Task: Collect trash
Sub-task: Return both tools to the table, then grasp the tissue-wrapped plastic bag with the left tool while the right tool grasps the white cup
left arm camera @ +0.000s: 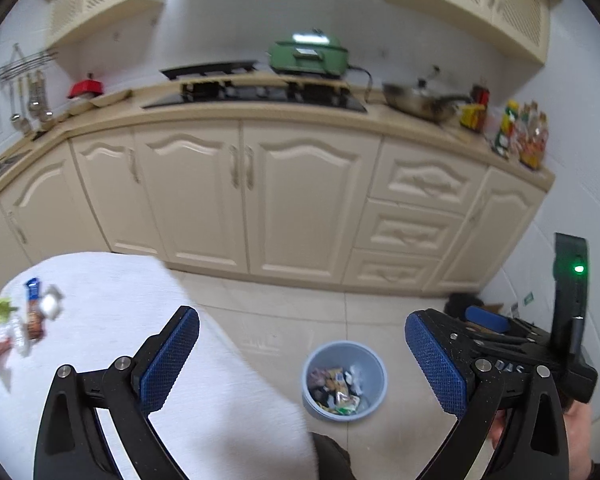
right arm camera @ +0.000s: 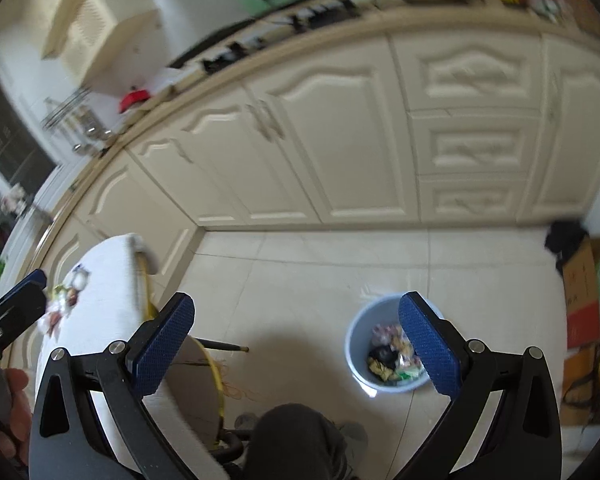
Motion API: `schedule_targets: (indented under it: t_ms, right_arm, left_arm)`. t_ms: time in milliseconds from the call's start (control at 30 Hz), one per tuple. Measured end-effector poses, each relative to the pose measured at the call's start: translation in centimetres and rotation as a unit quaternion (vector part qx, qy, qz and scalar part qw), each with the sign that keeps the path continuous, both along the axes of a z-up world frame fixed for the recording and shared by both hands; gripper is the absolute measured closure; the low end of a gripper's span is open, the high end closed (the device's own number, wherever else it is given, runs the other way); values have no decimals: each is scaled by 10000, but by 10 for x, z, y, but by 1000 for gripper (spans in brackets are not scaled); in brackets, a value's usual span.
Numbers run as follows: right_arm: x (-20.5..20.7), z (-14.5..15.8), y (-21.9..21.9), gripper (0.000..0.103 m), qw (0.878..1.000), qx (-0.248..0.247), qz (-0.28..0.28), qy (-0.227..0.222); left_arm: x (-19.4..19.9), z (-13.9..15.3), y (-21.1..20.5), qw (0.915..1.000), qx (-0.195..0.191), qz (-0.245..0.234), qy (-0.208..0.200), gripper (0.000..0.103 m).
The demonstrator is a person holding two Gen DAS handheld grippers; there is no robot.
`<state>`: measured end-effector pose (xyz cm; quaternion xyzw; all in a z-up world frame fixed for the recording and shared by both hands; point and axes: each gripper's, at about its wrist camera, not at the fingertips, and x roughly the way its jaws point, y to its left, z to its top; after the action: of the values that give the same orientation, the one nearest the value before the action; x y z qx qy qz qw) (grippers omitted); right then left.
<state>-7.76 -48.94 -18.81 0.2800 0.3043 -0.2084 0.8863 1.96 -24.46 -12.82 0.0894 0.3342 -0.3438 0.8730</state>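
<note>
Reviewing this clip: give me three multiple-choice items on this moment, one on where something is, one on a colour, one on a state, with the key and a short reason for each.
1. Where does the trash bin stand?
A. on the tiled floor beside the white-covered table
B. on the kitchen counter
C. on the table

2. What colour are the gripper pads?
A. red
B. blue
C. yellow

3. What is the state of the right gripper?
A. shut on a wrapper
B. shut with nothing in it
C. open with nothing between its fingers

Key: 1 A, the bin sits on floor tiles just off the table's edge. 2 B, the textured pads are blue in both wrist views. 3 C, the pads stand wide apart with only floor and bin seen between them.
</note>
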Motion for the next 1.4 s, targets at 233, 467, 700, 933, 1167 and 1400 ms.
schedule_targets:
  t_ms: [233, 467, 700, 933, 1167, 1400]
  right_arm:
    - [33, 61, 79, 0, 9953, -648, 632, -350]
    - [65, 97, 154, 0, 9836, -1117, 1272, -630]
    - [93, 117, 216, 0, 9696, -1410, 1844, -772]
    - [112, 128, 274, 0, 9485, -1639, 2509, -1023]
    - [143, 118, 308, 0, 9387, -1649, 2899, -873]
    - [169, 99, 322, 0, 9323, -1546, 3213, -609]
  left_arm:
    - [-44, 32, 92, 9967, -435, 622, -296, 1]
    - [-89, 57, 181, 9878, -762, 1297, -405, 1]
    - [-135, 67, 255, 9739, -1014, 1959, -542, 1]
    - [-172, 66, 311, 9589, -1086, 2562, -559, 1]
    - [-183, 61, 343, 9488, -984, 2972, -416, 1]
    - [-145, 55, 355, 9445, -944, 3143, -144, 1]
